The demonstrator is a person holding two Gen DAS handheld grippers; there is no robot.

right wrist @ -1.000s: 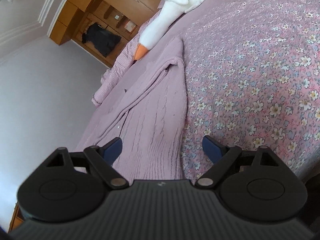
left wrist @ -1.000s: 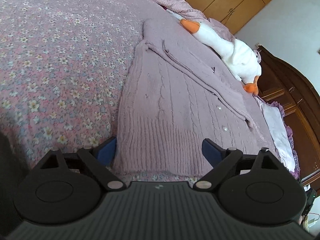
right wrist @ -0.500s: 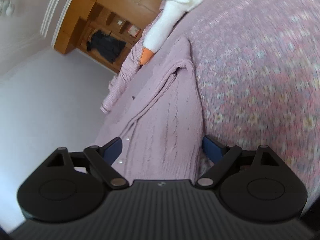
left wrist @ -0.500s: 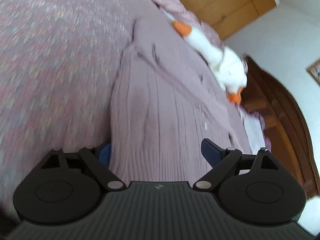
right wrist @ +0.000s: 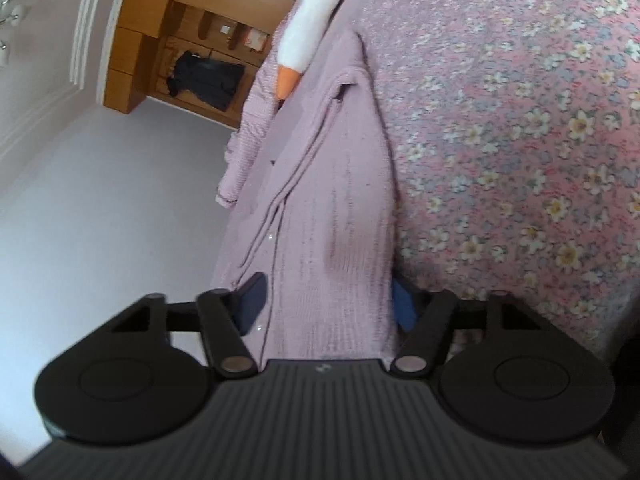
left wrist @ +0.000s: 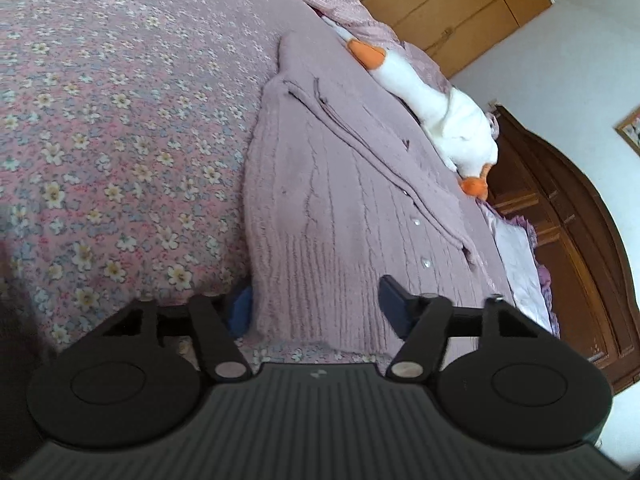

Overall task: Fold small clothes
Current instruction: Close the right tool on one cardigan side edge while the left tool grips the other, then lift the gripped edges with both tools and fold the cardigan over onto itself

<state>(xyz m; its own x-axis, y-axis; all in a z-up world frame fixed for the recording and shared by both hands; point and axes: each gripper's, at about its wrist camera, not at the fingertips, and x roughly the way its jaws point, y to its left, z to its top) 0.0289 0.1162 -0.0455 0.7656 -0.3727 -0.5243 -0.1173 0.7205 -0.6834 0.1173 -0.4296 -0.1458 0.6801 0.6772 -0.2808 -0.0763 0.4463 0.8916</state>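
1. The left gripper (left wrist: 316,302) stands with its jaws wide apart, straddling the ribbed hem of the lilac cable-knit cardigan (left wrist: 332,200). One blue pad is tucked beside or under the hem's outer edge; the other rests above the knit near the button band. Nothing is clamped.

2. The right gripper (right wrist: 326,302) is likewise wide, spanning the cardigan (right wrist: 340,216) at its hem. One pad sits at the edge that meets the bedspread; the other sits by the button placket.

3. The cardigan lies flat and lengthwise on the pink floral bedspread (left wrist: 100,120), sleeves folded in across the front. The hem is at the grippers and the collar points away.

4. Risk, layer count: the folded garment is several layers thick. A closure on the top layer alone lifts only that layer and, in all likelihood, undoes the sleeve fold.

5. Risk, stray fabric: the lower pads sit at the bedspread. A deep closure can pinch the bedspread with the knit.

6. Risk, uneven lift: the loose knit stretches. Unequal grip height between the two sides probably skews the fold.

7. Risk, obstruction: the white plush goose with an orange beak (left wrist: 444,120) lies just beside the far half of the cardigan. A hem carried too far towards the collar can land on it.
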